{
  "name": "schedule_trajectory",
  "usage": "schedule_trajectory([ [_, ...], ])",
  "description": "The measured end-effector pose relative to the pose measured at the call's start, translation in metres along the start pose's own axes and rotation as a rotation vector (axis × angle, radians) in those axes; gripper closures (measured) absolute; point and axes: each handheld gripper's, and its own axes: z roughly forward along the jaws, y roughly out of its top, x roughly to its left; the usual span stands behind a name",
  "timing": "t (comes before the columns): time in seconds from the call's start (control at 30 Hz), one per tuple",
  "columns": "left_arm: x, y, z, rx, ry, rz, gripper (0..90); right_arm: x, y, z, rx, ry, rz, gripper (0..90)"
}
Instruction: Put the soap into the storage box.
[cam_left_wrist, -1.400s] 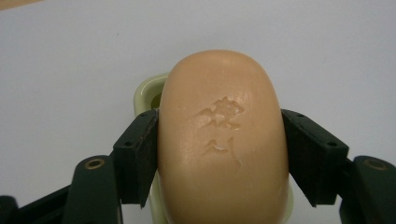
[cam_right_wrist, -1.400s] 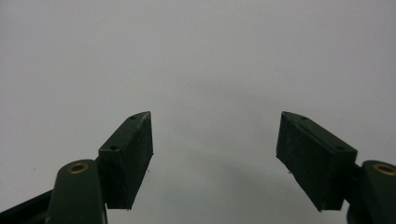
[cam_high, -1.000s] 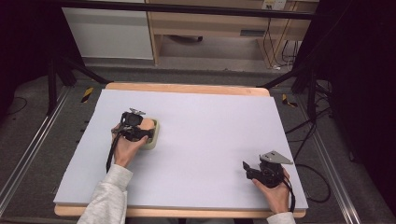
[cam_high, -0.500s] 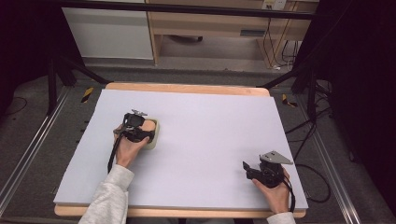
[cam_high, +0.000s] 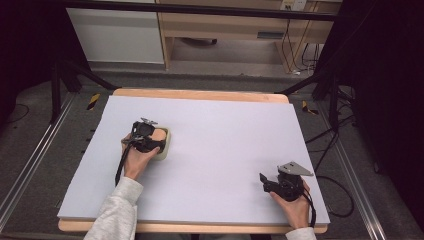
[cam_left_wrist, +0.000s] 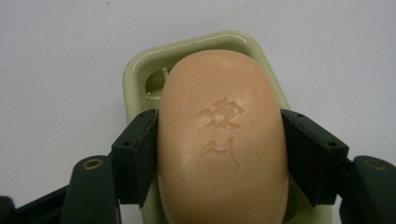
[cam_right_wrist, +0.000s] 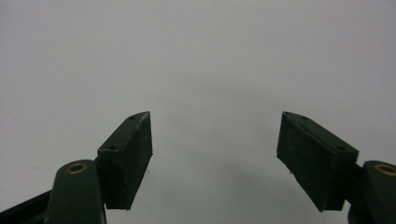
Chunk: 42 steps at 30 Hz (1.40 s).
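Little has shifted since the earlier frames: the left gripper (cam_high: 150, 142) has stayed over the soap dish (cam_high: 166, 145) at the left part of the table (cam_high: 225, 145), at most edging a touch, and the right gripper (cam_high: 272, 182) has kept its place near the front right corner.

Seen along the left gripper (cam_left_wrist: 219, 154), its two black jaws are pressed against the long sides of a peach-coloured soap bar (cam_left_wrist: 222, 140), one on each flank, so that it is pinching the bar. Stamped marks show on the bar's top face. Beneath and around the bar lies the pale green soap dish (cam_left_wrist: 140, 74), whose rounded rim shows beyond the far end of the bar and along its left side; whether the bar rests on the dish floor or is raised just off it cannot be told. From above, the dish peeks out to the right of the left hand (cam_high: 137, 160), and the bar (cam_high: 159, 134) shows as a small tan patch inside it.

Well apart from the dish, toward the near right of the table, the right gripper (cam_right_wrist: 215, 158) hangs low with its jaws spread wide, nothing but the bare pale surface (cam_right_wrist: 210, 60) between them. The right hand (cam_high: 295, 207) grips it from behind.
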Motion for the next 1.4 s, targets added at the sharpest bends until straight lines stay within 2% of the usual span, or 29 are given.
schedule_trajectory([
  [0.17,-0.001,0.0,0.0,-0.001,0.004,0.005,31.0,0.0,0.0,0.0,0.001,0.0,0.001,26.8],
  [0.23,0.0,0.0,-0.002,-0.009,0.002,0.003,26.3,0.0,0.0,0.0,0.003,0.001,0.004,26.8],
  [0.3,0.002,0.0,-0.006,-0.026,-0.019,-0.006,26.0,0.0,0.0,0.0,0.001,-0.001,0.003,26.8],
  [0.5,0.002,-0.001,-0.013,-0.038,-0.03,0.003,23.2,0.0,0.0,0.0,0.0,-0.002,-0.003,26.8],
  [0.67,0.002,-0.007,-0.025,-0.072,-0.062,0.006,22.8,0.001,0.0,0.0,0.002,-0.001,0.006,26.8],
  [0.9,-0.002,-0.019,-0.041,-0.121,-0.08,0.025,22.5,0.001,0.0,-0.001,0.001,0.0,0.009,26.8],
  [1.0,-0.003,-0.026,-0.05,-0.147,-0.092,0.03,22.5,0.001,0.0,-0.001,0.006,0.004,0.028,26.7],
  [1.07,-0.003,-0.034,-0.057,-0.164,-0.097,0.045,22.5,-0.001,-0.001,-0.001,0.004,0.0,0.019,26.4],
  [1.1,-0.003,-0.037,-0.059,-0.172,-0.098,0.044,22.4,-0.001,-0.001,-0.002,0.008,0.005,0.032,26.3],
  [1.4,0.003,-0.06,-0.076,-0.235,-0.108,0.014,22.1,-0.005,-0.005,-0.002,0.019,-0.003,0.042,24.7],
])
